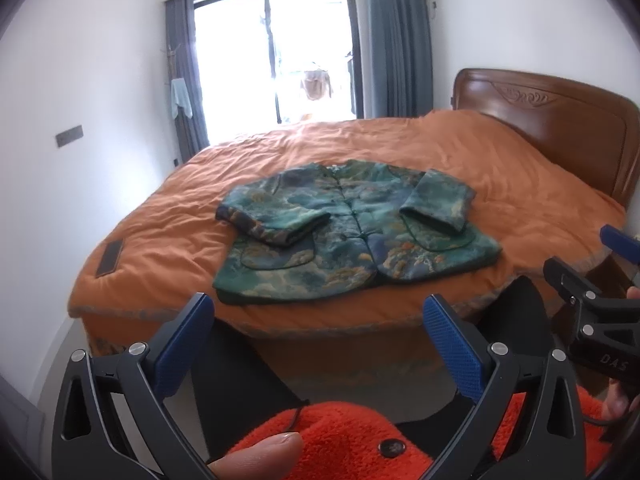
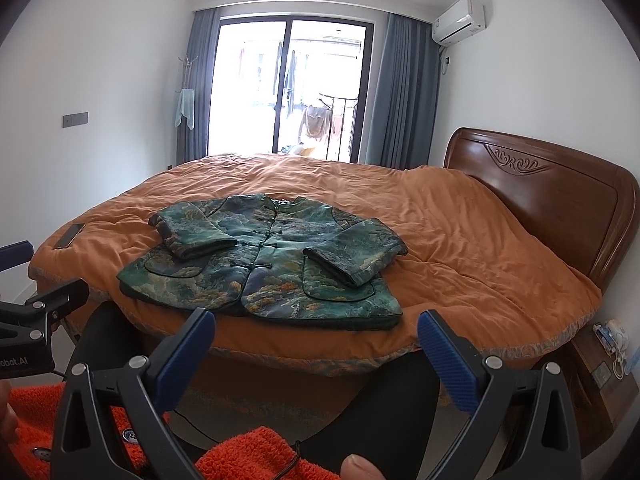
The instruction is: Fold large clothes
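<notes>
A green patterned jacket (image 1: 352, 236) (image 2: 272, 264) lies flat and buttoned on the orange bedspread (image 1: 520, 208) (image 2: 472, 256), near the bed's front edge, both sleeves folded in over its front. My left gripper (image 1: 320, 316) is open, held short of the bed and nothing sits between its blue pads. My right gripper (image 2: 316, 328) is open too, also short of the bed's edge and holding nothing. The right gripper (image 1: 592, 280) shows at the right edge of the left wrist view, and the left gripper (image 2: 36, 276) at the left edge of the right wrist view.
A dark phone (image 1: 110, 258) (image 2: 70, 236) lies on the bed's left corner. The wooden headboard (image 1: 560, 120) (image 2: 552, 208) stands at the right, a bedside stand (image 2: 604, 364) beside it. The person's orange fleece sleeves (image 1: 340, 440) (image 2: 248, 456) and dark trousers fill the foreground. A glass door (image 2: 288, 88) lies beyond.
</notes>
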Demonstrator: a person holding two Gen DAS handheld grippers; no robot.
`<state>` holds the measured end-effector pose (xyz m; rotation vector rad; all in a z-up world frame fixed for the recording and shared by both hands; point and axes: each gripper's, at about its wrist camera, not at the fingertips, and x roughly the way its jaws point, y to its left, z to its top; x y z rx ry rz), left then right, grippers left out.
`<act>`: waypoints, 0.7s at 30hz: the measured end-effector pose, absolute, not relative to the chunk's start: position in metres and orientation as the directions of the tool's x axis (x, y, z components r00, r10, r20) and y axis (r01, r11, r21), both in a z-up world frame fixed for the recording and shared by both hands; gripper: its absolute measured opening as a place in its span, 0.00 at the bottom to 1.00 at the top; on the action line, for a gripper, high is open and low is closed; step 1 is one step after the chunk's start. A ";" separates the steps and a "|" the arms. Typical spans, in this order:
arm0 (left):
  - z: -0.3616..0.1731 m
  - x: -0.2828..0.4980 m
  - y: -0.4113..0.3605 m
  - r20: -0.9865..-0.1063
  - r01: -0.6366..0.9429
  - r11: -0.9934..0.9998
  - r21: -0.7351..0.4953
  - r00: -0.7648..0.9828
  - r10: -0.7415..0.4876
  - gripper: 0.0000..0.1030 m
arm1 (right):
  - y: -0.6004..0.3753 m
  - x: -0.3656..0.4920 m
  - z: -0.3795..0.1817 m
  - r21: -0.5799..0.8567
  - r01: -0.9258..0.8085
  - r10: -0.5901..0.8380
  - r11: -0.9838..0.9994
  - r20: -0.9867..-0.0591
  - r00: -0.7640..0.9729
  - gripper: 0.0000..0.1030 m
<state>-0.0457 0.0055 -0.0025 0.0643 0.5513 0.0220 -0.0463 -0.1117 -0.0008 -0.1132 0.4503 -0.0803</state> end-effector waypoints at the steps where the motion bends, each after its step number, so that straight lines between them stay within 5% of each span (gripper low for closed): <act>1: -0.002 -0.046 0.006 -0.522 -0.005 0.998 0.067 0.852 0.040 1.00 | -0.111 -0.046 -0.001 -0.128 0.052 -0.102 0.990 -0.429 0.898 1.00; 21: -0.001 -0.044 0.009 -0.519 -0.012 0.997 0.080 0.853 0.052 1.00 | -0.110 -0.046 -0.001 -0.135 0.047 -0.101 0.990 -0.428 0.898 1.00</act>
